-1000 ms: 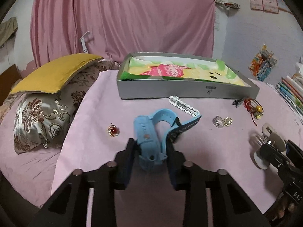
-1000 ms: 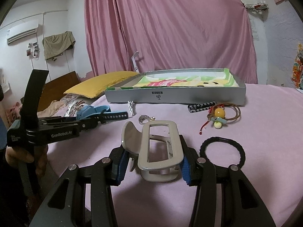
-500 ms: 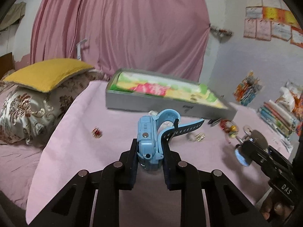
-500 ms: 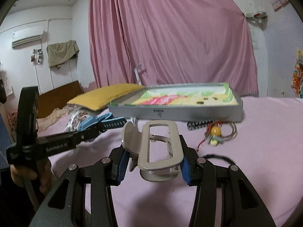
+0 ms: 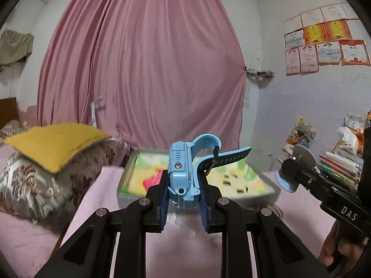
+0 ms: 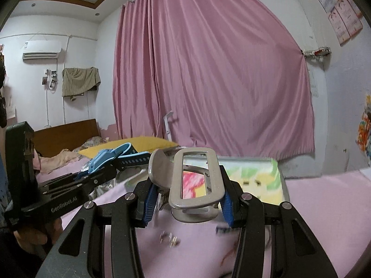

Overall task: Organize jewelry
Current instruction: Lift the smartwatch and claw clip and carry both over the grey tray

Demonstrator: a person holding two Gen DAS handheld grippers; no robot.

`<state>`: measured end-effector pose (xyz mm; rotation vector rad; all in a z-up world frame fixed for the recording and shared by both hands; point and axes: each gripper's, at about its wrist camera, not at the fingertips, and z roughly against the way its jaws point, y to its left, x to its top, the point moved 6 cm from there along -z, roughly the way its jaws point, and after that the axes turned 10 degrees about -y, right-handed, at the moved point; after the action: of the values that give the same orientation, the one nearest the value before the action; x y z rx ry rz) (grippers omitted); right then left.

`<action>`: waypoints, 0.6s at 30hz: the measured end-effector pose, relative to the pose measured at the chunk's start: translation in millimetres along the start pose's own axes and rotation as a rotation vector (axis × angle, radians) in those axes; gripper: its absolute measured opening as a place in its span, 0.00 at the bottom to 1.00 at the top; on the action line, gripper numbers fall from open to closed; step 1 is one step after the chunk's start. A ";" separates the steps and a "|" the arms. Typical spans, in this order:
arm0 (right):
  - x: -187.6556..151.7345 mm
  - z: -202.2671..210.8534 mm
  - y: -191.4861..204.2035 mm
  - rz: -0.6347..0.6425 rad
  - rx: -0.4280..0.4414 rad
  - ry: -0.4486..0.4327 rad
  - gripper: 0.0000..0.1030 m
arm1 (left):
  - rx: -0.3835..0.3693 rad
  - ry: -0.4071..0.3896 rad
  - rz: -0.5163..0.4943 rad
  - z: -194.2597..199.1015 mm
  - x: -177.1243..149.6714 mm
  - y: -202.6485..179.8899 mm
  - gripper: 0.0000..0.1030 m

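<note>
gripping blue watch [image 5: 183,176], left hand-held gripper [image 5: 183,199] raised level; right hand-held gripper [image 6: 187,199] clamping grey hair claw [image 6: 194,180]

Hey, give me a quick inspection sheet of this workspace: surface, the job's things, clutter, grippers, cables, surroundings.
Surface: pink cloth, wrinkled, partly blurred.
Job's things: blue plastic smartwatch lifted off the cloth; grey plastic claw hair clip lifted too; shallow grey box with colourful lining lies beyond both, a few small dark pieces inside.
Clutter: small silver rings on the cloth near the right gripper; other bits too blurred to name.
Grippers: left gripper shut on the smartwatch; right gripper shut on the hair clip.
Cables: nothing seen.
Surroundings: pink curtain, yellow cushion, wall certificates, air conditioner.
</note>
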<state>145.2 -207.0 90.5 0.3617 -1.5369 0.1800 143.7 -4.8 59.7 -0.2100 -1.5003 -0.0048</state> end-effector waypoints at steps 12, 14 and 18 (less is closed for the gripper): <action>32.3 -90.1 -27.1 0.016 -0.056 0.047 0.41 | 0.016 0.016 -0.003 -95.9 31.9 15.4 0.20; 27.3 -105.4 -31.7 0.004 -0.058 0.081 0.41 | 0.017 0.050 0.013 -109.2 26.3 20.9 0.20; 11.1 -133.2 -38.2 -0.020 -0.060 0.159 0.41 | 0.028 0.153 0.044 -137.0 10.0 31.9 0.20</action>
<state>283.8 -198.8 97.9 0.3078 -1.3779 0.1430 284.1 8.4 57.6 -0.2155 -1.3427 0.0351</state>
